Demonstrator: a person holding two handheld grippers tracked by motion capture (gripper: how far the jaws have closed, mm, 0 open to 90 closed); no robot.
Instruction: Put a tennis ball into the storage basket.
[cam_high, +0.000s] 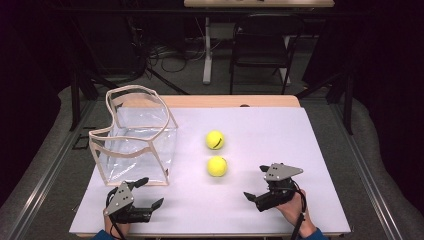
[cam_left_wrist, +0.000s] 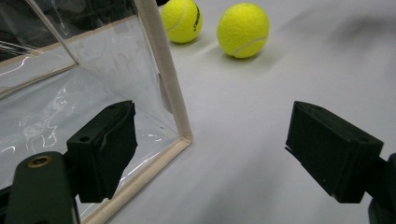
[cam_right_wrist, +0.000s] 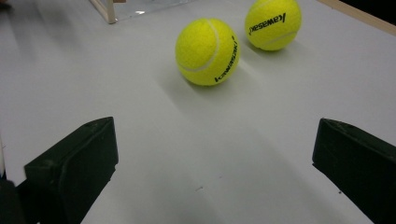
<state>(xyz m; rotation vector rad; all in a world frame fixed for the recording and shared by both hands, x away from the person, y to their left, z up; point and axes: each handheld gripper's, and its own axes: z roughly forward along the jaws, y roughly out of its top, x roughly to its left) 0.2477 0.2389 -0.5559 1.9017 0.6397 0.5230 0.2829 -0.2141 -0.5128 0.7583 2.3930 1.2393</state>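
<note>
left gripper (cam_high: 149, 191) near table edge, jaws wide apart, holding nothing; just beside the clear beige-trimmed bag (cam_high: 135, 142) | right gripper (cam_high: 257, 182) also spread wide, nothing in it | two yellow tennis balls: near ball (cam_high: 217, 166), far ball (cam_high: 215, 140), close together on the white table (cam_high: 280, 135)

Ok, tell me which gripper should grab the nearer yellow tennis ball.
Right. The right gripper is open and faces the nearer yellow tennis ball directly; the left gripper sits by the clear plastic bag.

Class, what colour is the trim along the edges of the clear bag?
Beige trim on the clear bag, clearest in the left gripper view.
</note>
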